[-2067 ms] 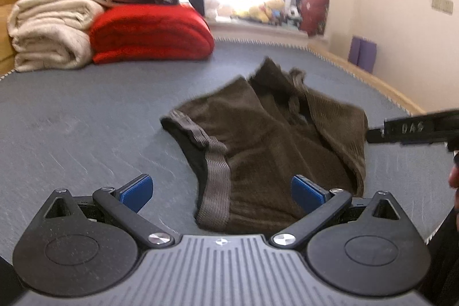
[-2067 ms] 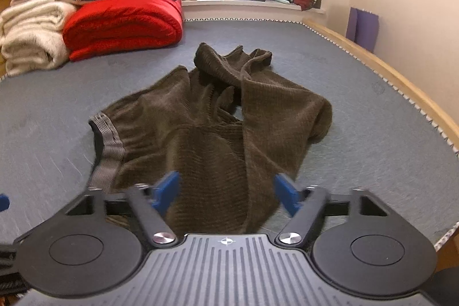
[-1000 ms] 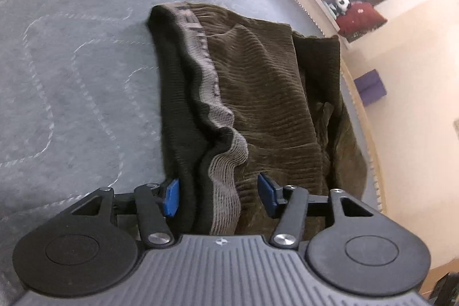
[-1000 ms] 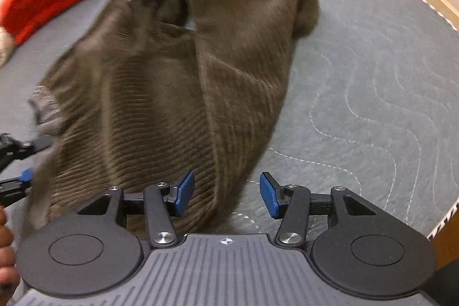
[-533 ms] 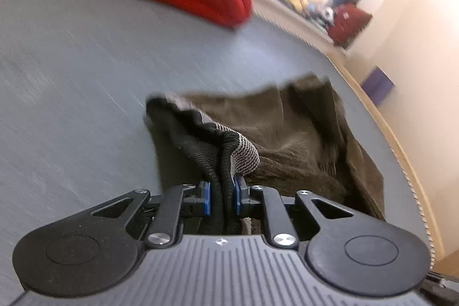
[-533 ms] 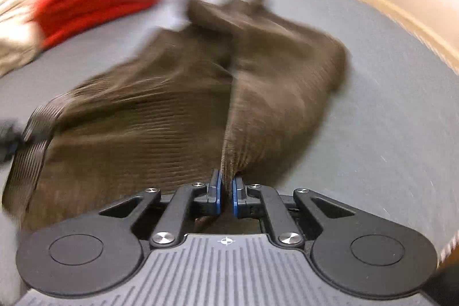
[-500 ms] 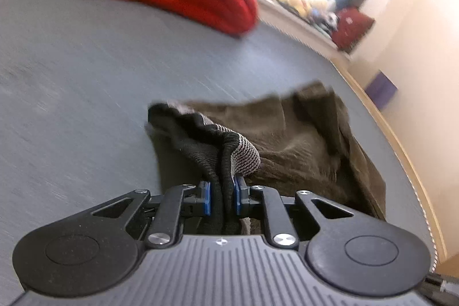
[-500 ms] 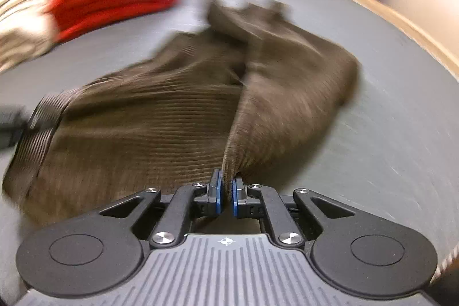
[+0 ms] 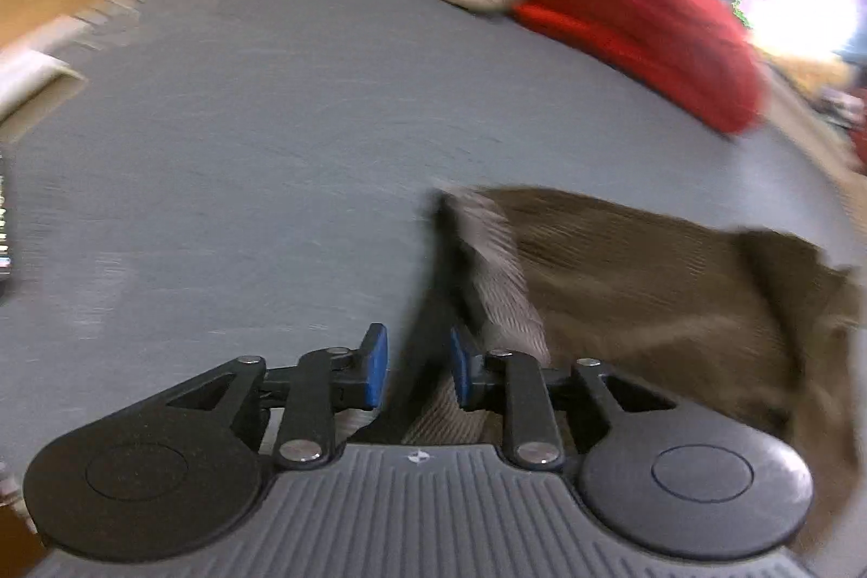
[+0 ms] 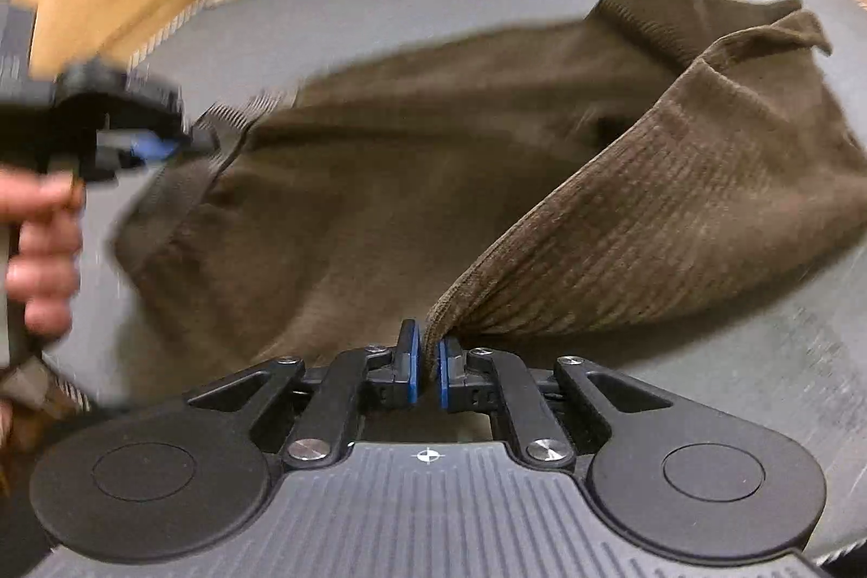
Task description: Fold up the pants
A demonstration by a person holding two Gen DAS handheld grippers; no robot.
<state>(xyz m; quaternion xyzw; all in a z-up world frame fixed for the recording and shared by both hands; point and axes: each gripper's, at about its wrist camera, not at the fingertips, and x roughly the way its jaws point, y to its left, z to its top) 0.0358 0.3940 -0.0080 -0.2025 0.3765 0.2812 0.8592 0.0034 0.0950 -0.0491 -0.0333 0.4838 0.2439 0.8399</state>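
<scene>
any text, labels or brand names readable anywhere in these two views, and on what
None can be read.
The dark object at the left edge of the left wrist view shows pale marks, too blurred to read.
The left hand-held gripper seen in the right wrist view is motion-blurred; no lettering is legible on it.
The brown pants and the folded red blanket show no label.

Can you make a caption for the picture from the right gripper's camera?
The right gripper pinches a fold of the brown pants over the grey bed, the left gripper at the waistband.
</scene>
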